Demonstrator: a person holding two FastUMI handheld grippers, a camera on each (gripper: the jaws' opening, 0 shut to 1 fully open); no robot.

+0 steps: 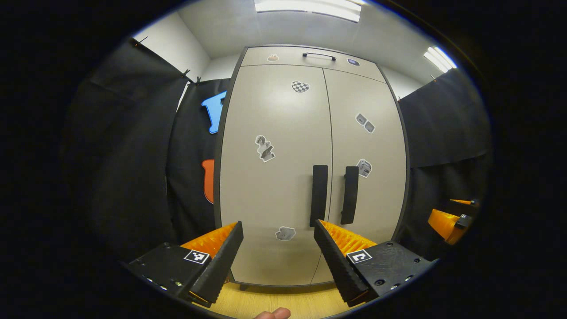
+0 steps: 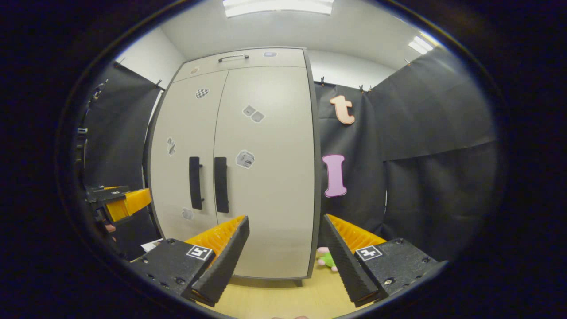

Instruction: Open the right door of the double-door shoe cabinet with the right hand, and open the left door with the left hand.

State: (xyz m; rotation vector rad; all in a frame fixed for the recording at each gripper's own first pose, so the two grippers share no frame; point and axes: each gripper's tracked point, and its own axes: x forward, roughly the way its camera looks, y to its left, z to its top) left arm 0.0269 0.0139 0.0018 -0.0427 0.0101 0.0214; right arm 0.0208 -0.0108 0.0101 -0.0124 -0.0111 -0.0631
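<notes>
A tall beige double-door shoe cabinet (image 1: pixel 283 186) stands ahead with both doors closed. Each door carries a black vertical handle near the centre seam: the left door's handle (image 1: pixel 319 195) and the right door's handle (image 1: pixel 350 195). My left gripper (image 1: pixel 279 252) is open, some way short of the left door, with nothing between its fingers. In the right gripper view the same cabinet (image 2: pixel 266 177) sits left of centre, with its handles (image 2: pixel 221 184) side by side. My right gripper (image 2: pixel 285 248) is open and empty, facing the right door's lower part. The other gripper (image 2: pixel 128 201) shows at the left edge.
Black cloth walls flank the cabinet on both sides. The floor (image 1: pixel 283 301) is light wood. A small pink and green soft toy (image 2: pixel 327 259) lies on the floor by the cabinet's right bottom corner. The right gripper (image 1: pixel 449 221) also appears at the right edge of the left gripper view.
</notes>
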